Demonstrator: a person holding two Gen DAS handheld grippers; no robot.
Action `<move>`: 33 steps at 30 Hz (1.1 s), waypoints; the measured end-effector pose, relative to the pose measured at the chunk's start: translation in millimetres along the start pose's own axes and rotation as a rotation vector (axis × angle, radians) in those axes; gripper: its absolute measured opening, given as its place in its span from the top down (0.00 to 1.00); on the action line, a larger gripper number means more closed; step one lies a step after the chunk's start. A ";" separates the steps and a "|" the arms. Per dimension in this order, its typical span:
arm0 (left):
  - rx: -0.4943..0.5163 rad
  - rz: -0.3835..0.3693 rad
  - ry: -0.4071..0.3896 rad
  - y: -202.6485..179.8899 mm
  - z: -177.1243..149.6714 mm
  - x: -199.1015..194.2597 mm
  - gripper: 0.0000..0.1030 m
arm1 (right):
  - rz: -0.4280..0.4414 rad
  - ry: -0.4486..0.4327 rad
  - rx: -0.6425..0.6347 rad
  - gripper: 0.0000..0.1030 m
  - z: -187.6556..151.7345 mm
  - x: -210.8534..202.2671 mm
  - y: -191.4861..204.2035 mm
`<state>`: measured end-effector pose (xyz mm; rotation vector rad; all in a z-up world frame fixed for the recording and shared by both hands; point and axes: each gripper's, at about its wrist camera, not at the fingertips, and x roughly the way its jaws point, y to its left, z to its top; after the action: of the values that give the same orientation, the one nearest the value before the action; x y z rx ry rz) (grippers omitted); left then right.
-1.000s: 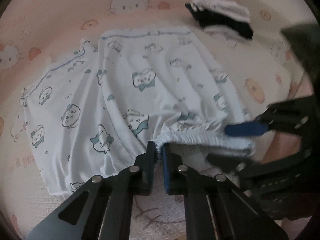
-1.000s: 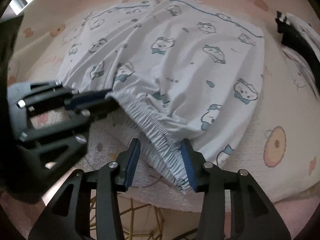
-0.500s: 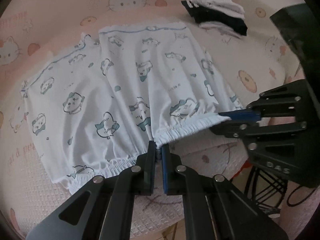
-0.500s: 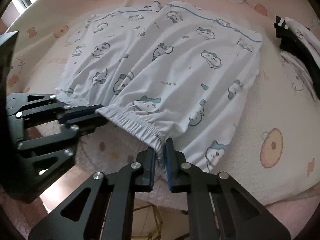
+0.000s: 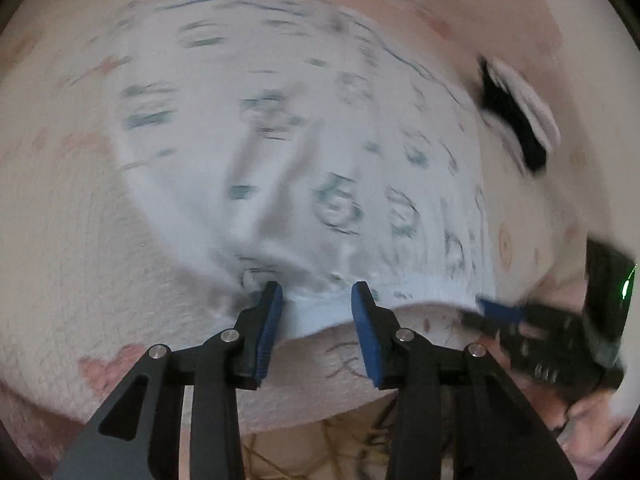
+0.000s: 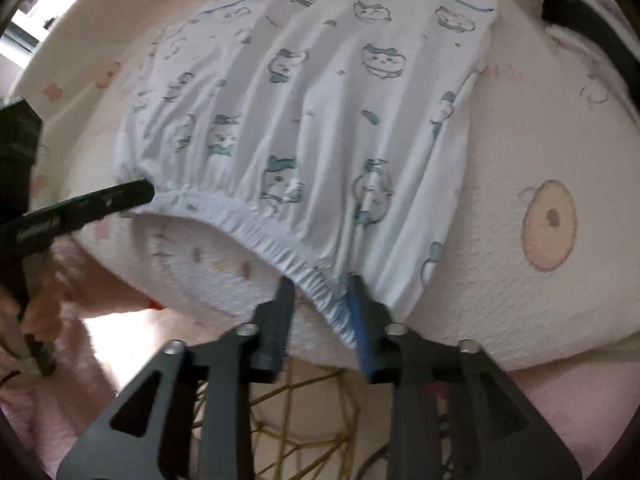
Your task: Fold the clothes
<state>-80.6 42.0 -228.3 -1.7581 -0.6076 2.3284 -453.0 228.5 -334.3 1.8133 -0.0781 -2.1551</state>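
Lying folded on the pink cartoon-print blanket (image 6: 532, 128): printed white shorts (image 6: 320, 92), waistband at the near edge. Left tongs (image 5: 316, 300) and right tongs (image 6: 320, 292), clenched half a second before, stood released; lengthwise fold apparently complete.

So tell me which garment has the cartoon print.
The pale blue shorts between the open grippers; the black-and-white pile beyond them is plain.

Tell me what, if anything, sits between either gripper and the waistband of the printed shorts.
Nothing visible does. The left gripper and the right gripper each stand open with the elastic waistband of the printed shorts lying directly between the fingers. The folded dark clothes lie off to the far right, on the pink blanket.
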 end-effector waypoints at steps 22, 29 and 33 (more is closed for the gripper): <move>-0.245 -0.068 0.005 41.2 -12.6 -3.1 0.63 | -0.098 -0.012 0.266 0.49 -3.0 4.5 -42.9; -0.174 0.034 -0.054 19.8 -6.7 -10.9 0.91 | -0.145 -0.019 0.184 0.48 -6.2 5.9 -25.5; -0.194 0.077 -0.066 27.0 -17.0 -21.2 0.91 | -0.144 -0.027 0.191 0.48 -8.7 5.4 -23.7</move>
<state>-55.1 13.6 -224.5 -1.8199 -0.8160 2.4619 -450.3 250.9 -346.9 1.9479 -0.1699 -2.3431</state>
